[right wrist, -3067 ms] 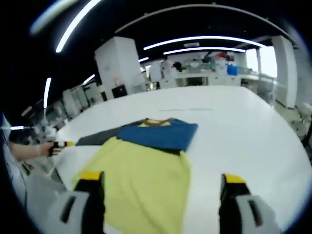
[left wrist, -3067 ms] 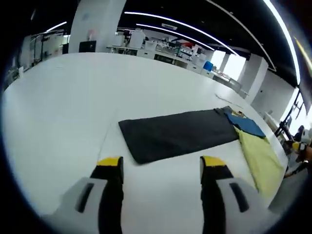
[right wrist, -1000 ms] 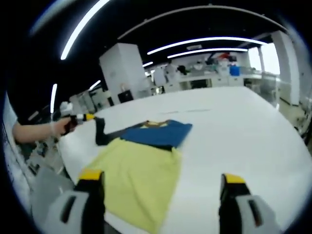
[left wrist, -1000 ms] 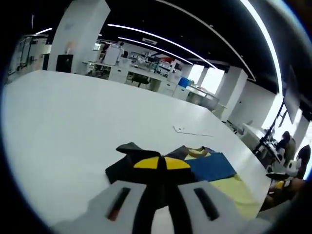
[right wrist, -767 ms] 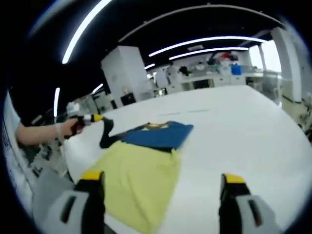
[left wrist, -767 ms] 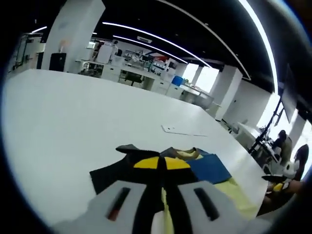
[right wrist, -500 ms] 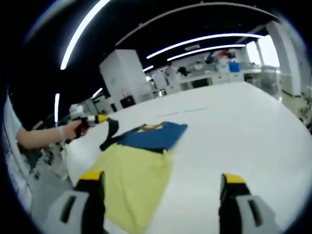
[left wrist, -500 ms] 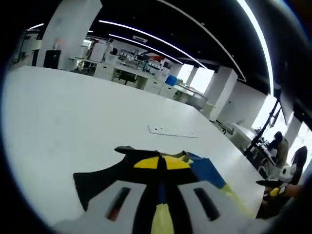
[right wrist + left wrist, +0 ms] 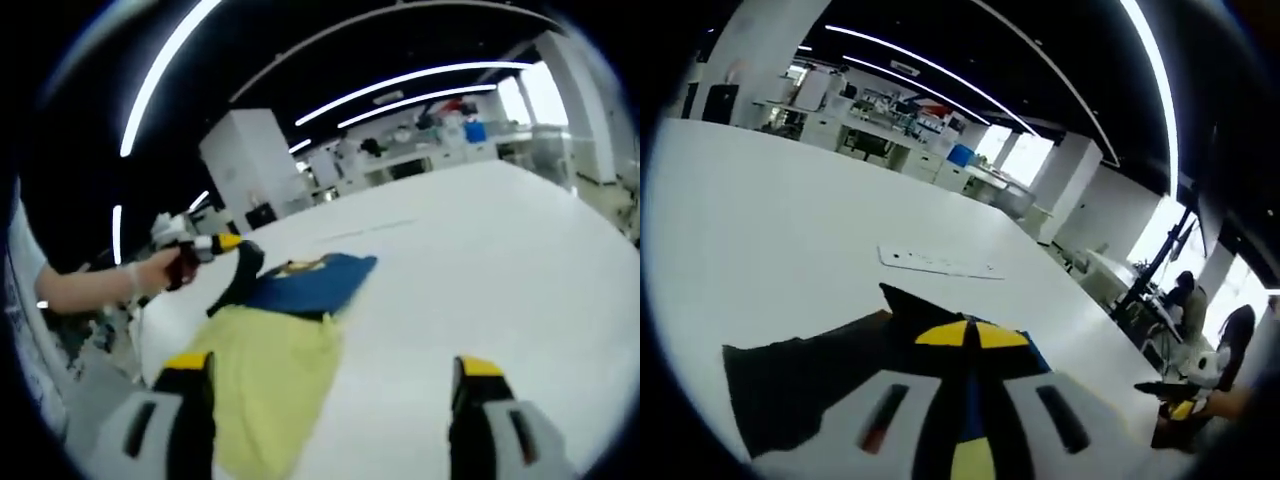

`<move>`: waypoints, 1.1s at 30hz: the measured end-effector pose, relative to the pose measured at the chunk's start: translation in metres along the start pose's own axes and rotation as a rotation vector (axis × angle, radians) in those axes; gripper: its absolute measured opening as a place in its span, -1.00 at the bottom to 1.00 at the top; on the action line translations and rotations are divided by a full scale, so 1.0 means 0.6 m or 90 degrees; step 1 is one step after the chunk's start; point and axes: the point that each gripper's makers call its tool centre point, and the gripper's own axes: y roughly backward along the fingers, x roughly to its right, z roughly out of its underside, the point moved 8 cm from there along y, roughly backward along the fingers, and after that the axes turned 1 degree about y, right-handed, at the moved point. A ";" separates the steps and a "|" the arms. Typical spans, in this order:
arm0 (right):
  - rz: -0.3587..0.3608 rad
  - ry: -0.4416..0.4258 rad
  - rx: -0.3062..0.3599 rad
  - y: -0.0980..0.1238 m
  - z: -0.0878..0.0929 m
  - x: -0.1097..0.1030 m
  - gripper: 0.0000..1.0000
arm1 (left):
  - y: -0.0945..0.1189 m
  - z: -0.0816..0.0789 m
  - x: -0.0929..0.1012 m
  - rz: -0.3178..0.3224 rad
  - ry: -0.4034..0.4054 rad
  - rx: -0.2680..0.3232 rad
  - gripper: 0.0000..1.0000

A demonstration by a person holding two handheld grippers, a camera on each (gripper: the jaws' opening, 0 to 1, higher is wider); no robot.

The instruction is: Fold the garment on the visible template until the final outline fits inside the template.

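My left gripper (image 9: 971, 335) is clamped on the dark sleeve (image 9: 790, 385) of the garment (image 9: 290, 330), lifted above the white table (image 9: 500, 270). My right gripper (image 9: 335, 375) hangs with jaws apart beside the garment's yellow part.

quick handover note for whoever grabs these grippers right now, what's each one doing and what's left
Left gripper: shut on the dark sleeve, lifted over the garment.
Right gripper: open, holding nothing, hovering by the garment's yellow lower part.
Garment lies on the white table, blue chest panel up, yellow part toward the right gripper.
Done: sleeve picked up and carried inward.
Left: lay the sleeve down, finish the remaining folds. Template outline not clearly discernible.
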 end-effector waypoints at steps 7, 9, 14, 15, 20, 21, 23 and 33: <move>0.013 -0.011 -0.001 0.010 0.006 0.011 0.99 | -0.052 0.031 0.036 0.038 0.008 -0.032 -1.00; 0.016 -0.017 0.001 0.013 0.007 0.011 0.99 | -0.064 0.035 0.041 0.045 0.006 -0.036 -1.00; 0.026 -0.025 -0.003 0.019 0.015 0.022 0.99 | -0.087 0.047 0.078 0.079 0.016 -0.049 -1.00; 0.026 -0.029 -0.002 0.019 0.017 0.020 0.99 | -0.094 0.053 0.088 0.094 0.018 -0.054 -1.00; 0.028 -0.033 -0.006 0.020 0.023 0.018 0.99 | -0.126 0.088 0.111 0.111 0.031 -0.078 -1.00; 0.029 -0.034 -0.005 0.020 0.024 0.020 0.99 | -0.132 0.099 0.115 0.118 0.033 -0.087 -1.00; 0.029 -0.035 -0.007 0.022 0.027 0.018 0.99 | -0.139 0.115 0.125 0.120 0.035 -0.104 -1.00; 0.039 -0.044 -0.013 0.025 0.037 0.024 0.99 | -0.170 0.182 0.136 0.136 0.051 -0.163 -1.00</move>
